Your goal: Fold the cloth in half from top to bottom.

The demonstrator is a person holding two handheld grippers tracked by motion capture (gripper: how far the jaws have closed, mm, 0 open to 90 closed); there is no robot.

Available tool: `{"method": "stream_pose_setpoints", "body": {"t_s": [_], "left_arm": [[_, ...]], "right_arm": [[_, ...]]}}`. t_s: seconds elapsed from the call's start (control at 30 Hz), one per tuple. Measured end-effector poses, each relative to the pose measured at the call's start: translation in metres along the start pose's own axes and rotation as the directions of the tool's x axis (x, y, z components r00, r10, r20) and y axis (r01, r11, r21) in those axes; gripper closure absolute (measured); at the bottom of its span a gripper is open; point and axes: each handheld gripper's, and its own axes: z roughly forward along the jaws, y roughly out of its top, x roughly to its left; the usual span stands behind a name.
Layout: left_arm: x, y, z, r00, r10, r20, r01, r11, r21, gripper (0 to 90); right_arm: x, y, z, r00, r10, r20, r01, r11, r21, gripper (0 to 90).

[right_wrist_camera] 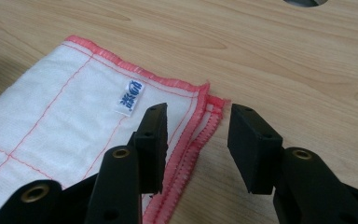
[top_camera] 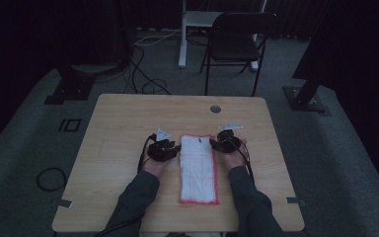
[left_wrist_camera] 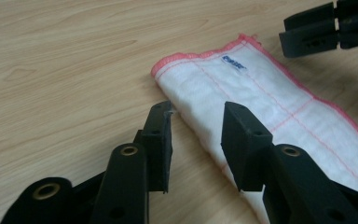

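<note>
A white cloth (top_camera: 198, 168) with a red stitched border lies folded into a long strip at the middle of the wooden table (top_camera: 118, 128). My left gripper (top_camera: 169, 147) sits at the strip's far left edge. In the left gripper view it (left_wrist_camera: 196, 128) is open, its jaws straddling the folded edge of the cloth (left_wrist_camera: 261, 93). My right gripper (top_camera: 216, 144) is at the far right corner. It (right_wrist_camera: 196, 137) stands open over the layered red hem of the cloth (right_wrist_camera: 74, 93), near a small blue-printed label (right_wrist_camera: 131, 96).
A round grommet hole (top_camera: 215, 108) sits near the table's far edge. Beyond the table stand a black chair (top_camera: 237, 42), a white desk leg (top_camera: 182, 34) and floor cables (top_camera: 143, 74). A cable loop (top_camera: 51, 177) lies on the carpet at left.
</note>
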Motion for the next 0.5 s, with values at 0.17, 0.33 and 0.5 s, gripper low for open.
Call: {"method": "stream_pose_setpoints", "body": {"t_s": [0.17,0.33,0.5], "left_arm": [[-0.003,0.004,0.011,0.9998,-0.012,-0.013,0.012,0.9998,0.017,61.0],[-0.003,0.004,0.023,0.9989,-0.037,-0.029,0.038,0.9978,0.054,58.8],[-0.001,0.002,0.031,0.9969,-0.056,-0.055,0.06,0.9949,0.082,57.4]], "right_arm": [[0.001,-0.001,0.004,0.9999,0.011,0.0,-0.011,1.0,0.008,57.2],[0.001,-0.002,0.011,0.9997,0.023,0.011,-0.023,1.0,0.019,56.2],[0.0,-0.003,0.016,0.9992,0.033,0.024,-0.033,0.999,0.033,55.1]]}}
